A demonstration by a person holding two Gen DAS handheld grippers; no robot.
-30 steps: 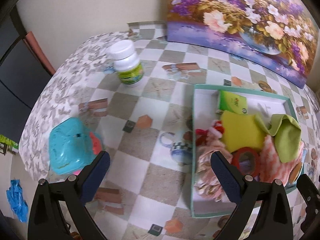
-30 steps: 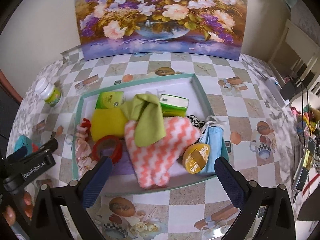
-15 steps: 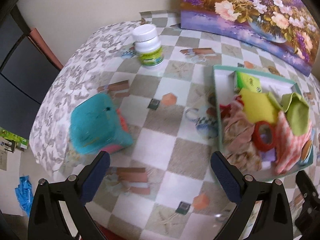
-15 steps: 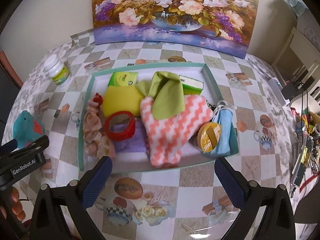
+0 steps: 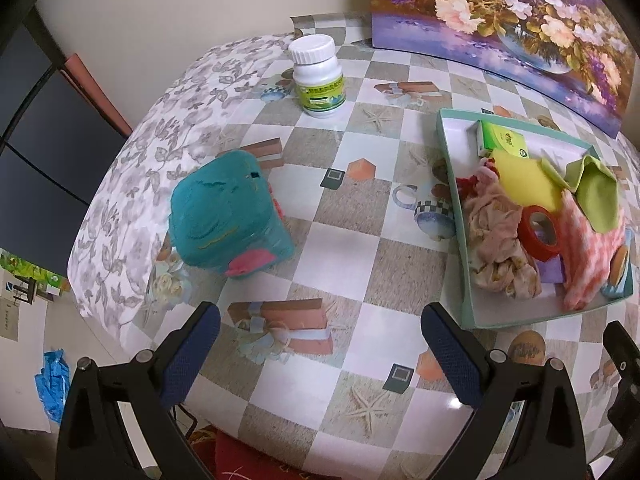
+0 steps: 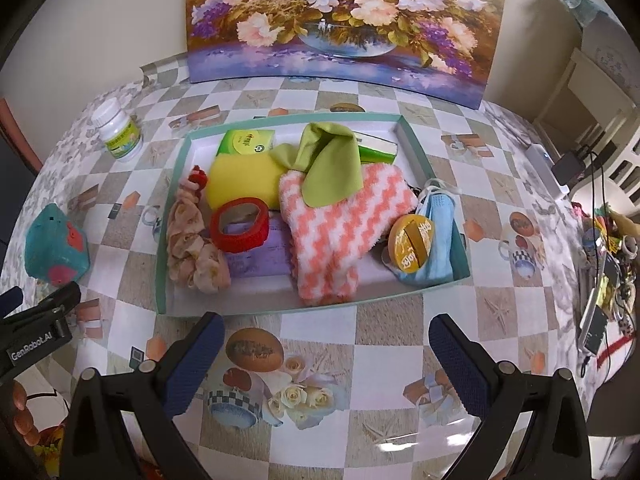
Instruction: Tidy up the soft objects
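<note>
Left claw [image 5: 320,344] spread wide, nothing between its blue pads, hovering over the checkered table [image 5: 348,248] near the front edge. Right claw [image 6: 326,354] also spread wide and empty, hanging just in front of the teal tray [image 6: 176,184].

Teal plush toy [image 5: 228,220] (pink patches on it) lies on the table outside the tray, well to the left, near the table's left edge; in the right wrist view it shows at far left [image 6: 54,246], just beyond the left claw's black arm.

In the tray, left to right:
- beige floral scarf [image 6: 194,246] bunched along the left wall, red tassel at its far end
- yellow sponge [image 6: 240,182], behind the red tape roll [image 6: 240,224]
- tape roll sits on a purple pad [image 6: 260,258]
- orange-white zigzag cloth [image 6: 340,232] in the middle, its near end touching the front wall
- green cloth [image 6: 328,168] folded over the zigzag cloth's far end
- blue face mask [image 6: 438,232] at the right wall, round yellow tin [image 6: 412,242] resting on it
- two green boxes at the back: one far left [image 6: 246,142], one behind the green cloth [image 6: 378,148]

White pill bottle [image 5: 319,76] upright on the table, far left, apart from the tray. Flower painting [image 6: 340,20] leans against the wall behind.
</note>
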